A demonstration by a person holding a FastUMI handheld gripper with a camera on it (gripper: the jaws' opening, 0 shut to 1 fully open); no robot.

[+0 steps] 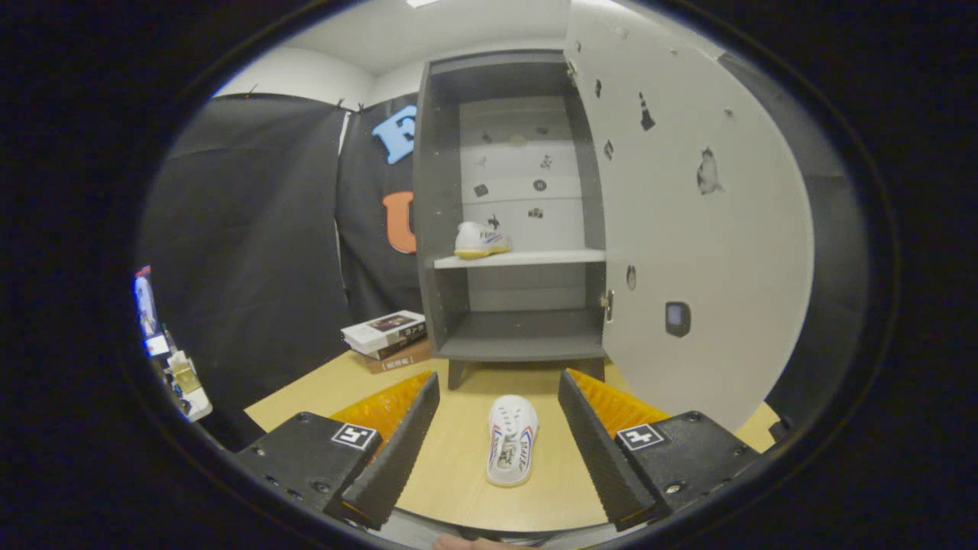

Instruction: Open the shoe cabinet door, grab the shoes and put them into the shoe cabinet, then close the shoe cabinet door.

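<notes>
White shoe (481, 239) sat shelved, cabinet door (688, 229) open, second shoe (511, 439) waiting on the table (458, 451) between the tool's (498, 447) spread fingers.

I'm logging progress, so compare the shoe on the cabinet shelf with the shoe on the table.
The shelf shoe is already stowed on the cabinet's white middle shelf; the table shoe lies on the wooden table, between the open gripper's fingers, untouched. The shelf shoe shows its side and yellow sole; the table shoe shows its top. Both are white with coloured markings.
</notes>
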